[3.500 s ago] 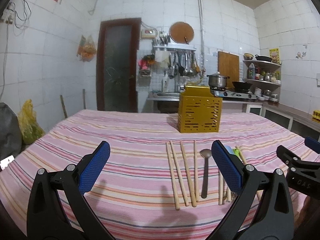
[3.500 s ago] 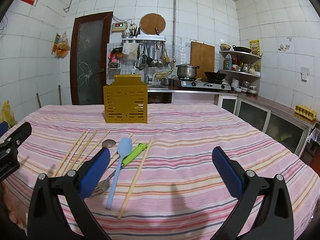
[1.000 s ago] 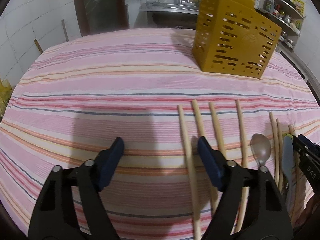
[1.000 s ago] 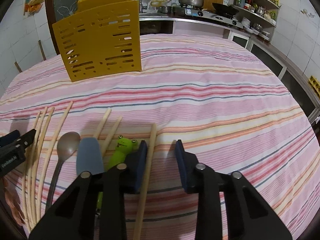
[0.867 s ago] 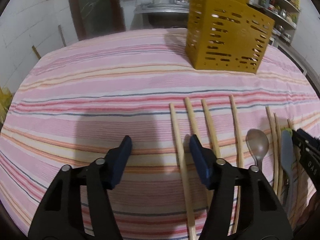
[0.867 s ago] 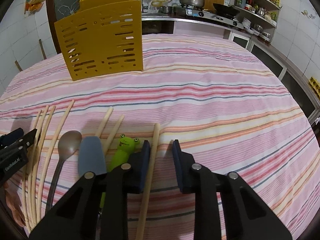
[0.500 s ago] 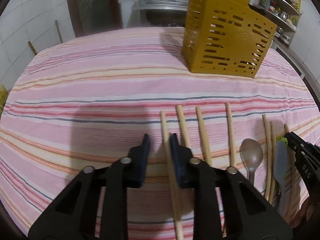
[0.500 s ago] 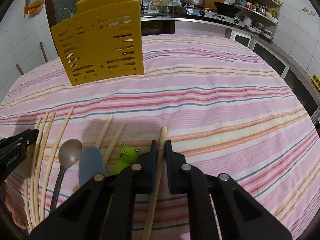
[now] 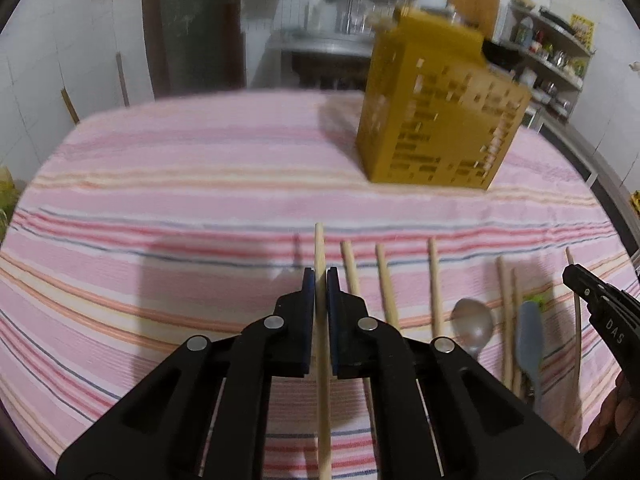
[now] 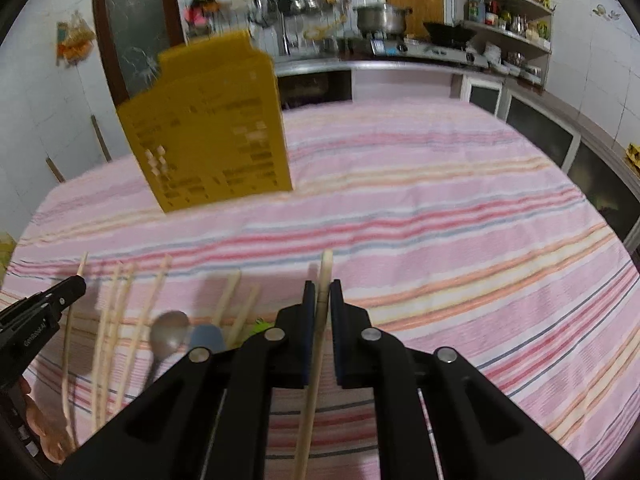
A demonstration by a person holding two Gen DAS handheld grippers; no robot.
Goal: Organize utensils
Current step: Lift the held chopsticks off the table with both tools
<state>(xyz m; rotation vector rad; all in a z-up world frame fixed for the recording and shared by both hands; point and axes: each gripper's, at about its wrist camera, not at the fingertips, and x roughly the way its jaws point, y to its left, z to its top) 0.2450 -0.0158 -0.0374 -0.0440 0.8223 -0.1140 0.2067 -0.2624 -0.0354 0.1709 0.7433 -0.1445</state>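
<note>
My left gripper (image 9: 319, 276) is shut on a wooden chopstick (image 9: 319, 248), the leftmost of the row, held just above the striped cloth. My right gripper (image 10: 321, 290) is shut on another wooden chopstick (image 10: 326, 266), the rightmost one. Several more chopsticks (image 9: 385, 280), a metal spoon (image 9: 472, 322), a blue spatula (image 9: 529, 334) and a green frog-handled utensil (image 10: 261, 325) lie between the two grippers. The yellow perforated utensil holder (image 9: 436, 112) stands upright farther back on the table; it also shows in the right wrist view (image 10: 208, 132).
The table is covered by a pink striped cloth (image 10: 440, 208). Behind it are a kitchen counter with a pot and stove (image 10: 384, 20), shelves (image 10: 504, 12) at the right and a dark door (image 9: 188, 24) at the left.
Both grippers have closed from wide open onto a chopstick each and have tilted up, lifting the chopsticks off the cloth. Both views are blurred by motion.
</note>
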